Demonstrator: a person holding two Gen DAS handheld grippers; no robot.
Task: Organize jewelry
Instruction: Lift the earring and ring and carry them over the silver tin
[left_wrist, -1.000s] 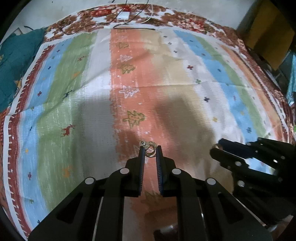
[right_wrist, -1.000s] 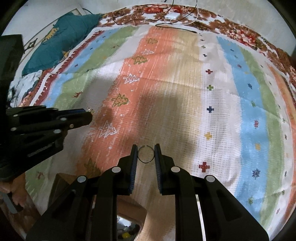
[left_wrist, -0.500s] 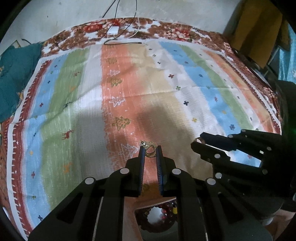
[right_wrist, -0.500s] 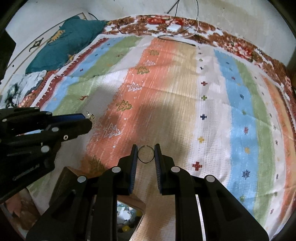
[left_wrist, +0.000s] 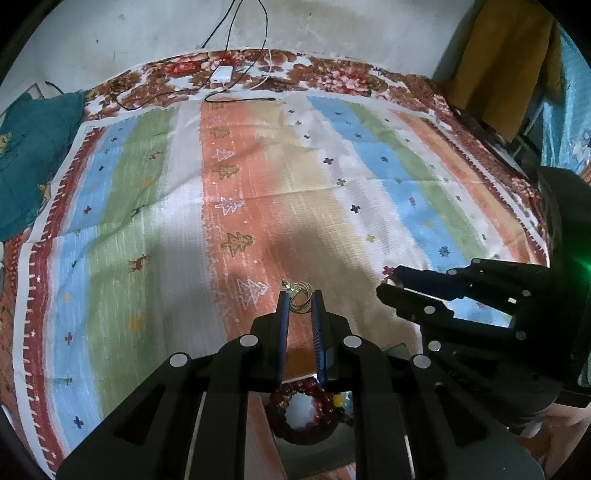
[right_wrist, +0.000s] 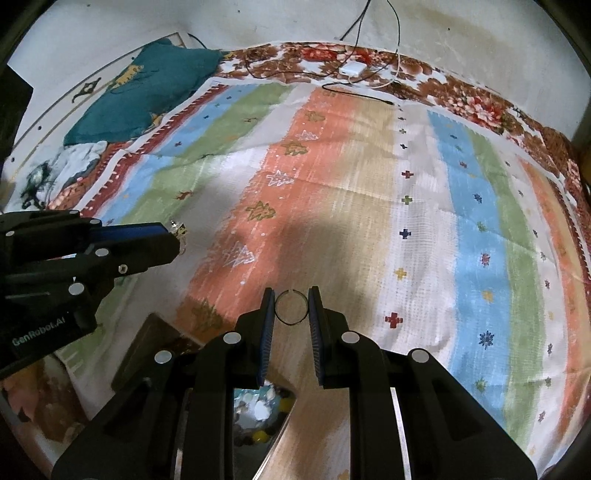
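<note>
My left gripper is shut on a gold hoop earring with several thin rings, held above the striped cloth. My right gripper is shut on a thin dark hoop earring, pinched by its sides. The left gripper also shows at the left of the right wrist view, the gold earring at its tip. The right gripper shows at the right of the left wrist view. Below the left gripper lies a dark red bead bracelet in an open box.
A box mirror with small jewelry reflected lies under the right gripper. A white charger and cables lie at the far cloth edge. A teal cloth is at the far left. A wall stands behind.
Both grippers have risen and pulled back over the box, each still holding its earring. More of the wall and the bead bracelet have come into view.
</note>
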